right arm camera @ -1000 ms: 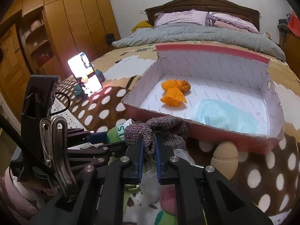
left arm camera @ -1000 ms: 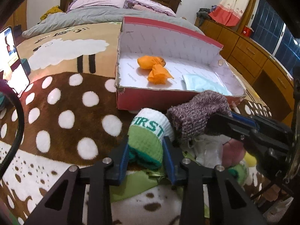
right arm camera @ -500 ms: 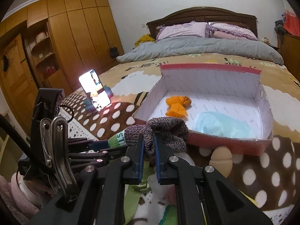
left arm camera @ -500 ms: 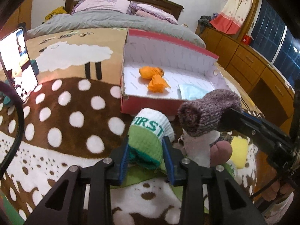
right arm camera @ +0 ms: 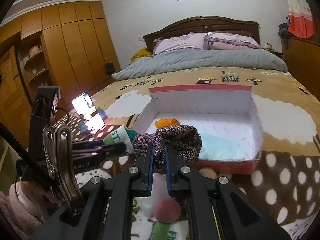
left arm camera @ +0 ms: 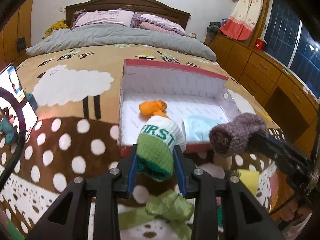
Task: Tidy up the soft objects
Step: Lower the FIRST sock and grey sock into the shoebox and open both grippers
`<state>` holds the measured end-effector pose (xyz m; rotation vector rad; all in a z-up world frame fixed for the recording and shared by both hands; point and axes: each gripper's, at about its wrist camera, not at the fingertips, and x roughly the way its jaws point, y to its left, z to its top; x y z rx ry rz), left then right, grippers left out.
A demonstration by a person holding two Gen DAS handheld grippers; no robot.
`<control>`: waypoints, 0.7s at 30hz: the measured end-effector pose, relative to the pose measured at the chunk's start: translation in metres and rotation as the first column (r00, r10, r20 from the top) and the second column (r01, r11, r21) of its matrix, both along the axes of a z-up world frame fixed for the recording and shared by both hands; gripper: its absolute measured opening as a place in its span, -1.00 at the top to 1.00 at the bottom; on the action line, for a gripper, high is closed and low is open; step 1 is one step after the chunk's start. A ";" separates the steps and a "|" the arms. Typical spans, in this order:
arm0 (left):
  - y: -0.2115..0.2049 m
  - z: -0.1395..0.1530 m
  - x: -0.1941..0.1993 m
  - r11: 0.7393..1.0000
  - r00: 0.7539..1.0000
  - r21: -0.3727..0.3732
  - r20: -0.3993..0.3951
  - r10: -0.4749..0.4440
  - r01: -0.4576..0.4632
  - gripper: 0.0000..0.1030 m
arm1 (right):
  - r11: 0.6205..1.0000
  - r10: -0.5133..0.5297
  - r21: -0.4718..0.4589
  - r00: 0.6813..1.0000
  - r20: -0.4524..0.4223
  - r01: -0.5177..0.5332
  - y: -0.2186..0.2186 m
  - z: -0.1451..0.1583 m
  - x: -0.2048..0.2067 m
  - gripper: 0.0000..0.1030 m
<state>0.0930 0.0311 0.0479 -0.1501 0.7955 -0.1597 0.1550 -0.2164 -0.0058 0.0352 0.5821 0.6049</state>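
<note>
To do this step well, both rolls should be carried clear over the near red wall of the box (left arm camera: 200,150) and lowered onto bare white floor before either grip is loosened — the left one beside the orange bundle (left arm camera: 153,108), the right one near the pale blue cloth (left arm camera: 200,128) rather than on top of it. On the left, the left gripper (left arm camera: 155,161) is clamped on the green-and-white sock roll (left arm camera: 160,146), a plump bundle lettered "FIRST", held above the spotted blanket (left arm camera: 60,140) just short of the box. To the right, the right gripper (right arm camera: 159,156) pinches the purple knit sock (right arm camera: 176,140) — fuzzy, mottled, drooping over the fingertips — at the box's near edge.
</note>
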 end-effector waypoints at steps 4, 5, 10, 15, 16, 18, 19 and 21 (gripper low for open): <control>-0.002 0.000 0.018 1.000 1.000 0.006 -0.006 0.004 -0.004 0.33 | 0.999 -0.035 0.001 0.999 0.011 0.035 -0.012 0.003 0.007 0.78; -0.002 -0.001 0.022 1.000 1.000 0.008 -0.008 0.007 -0.007 0.33 | 0.999 -0.042 0.002 0.999 0.015 0.042 -0.015 0.004 0.009 0.78; -0.006 -0.006 0.036 1.000 1.000 0.020 -0.025 0.018 -0.017 0.33 | 0.997 -0.074 -0.009 0.997 0.027 0.074 -0.026 0.009 0.021 0.78; -0.010 -0.014 0.046 0.999 0.999 0.033 -0.041 0.018 -0.017 0.32 | 0.996 -0.086 -0.021 0.996 0.037 0.087 -0.026 0.010 0.033 0.78; -0.011 -0.016 0.047 0.999 0.999 0.036 -0.043 0.018 -0.017 0.32 | 0.996 -0.087 -0.023 0.995 0.038 0.088 -0.027 0.010 0.036 0.78; -0.013 -0.018 0.050 0.999 0.999 0.044 -0.045 0.019 -0.017 0.32 | 0.996 -0.088 -0.028 0.995 0.042 0.089 -0.026 0.010 0.041 0.78; -0.015 -0.018 0.051 0.999 0.999 0.048 -0.045 0.020 -0.018 0.32 | 0.995 -0.090 -0.032 0.995 0.043 0.091 -0.026 0.010 0.044 0.78; -0.016 -0.020 0.054 0.998 0.999 0.054 -0.047 0.021 -0.018 0.32 | 0.995 -0.092 -0.040 0.995 0.040 0.093 -0.026 0.007 0.052 0.78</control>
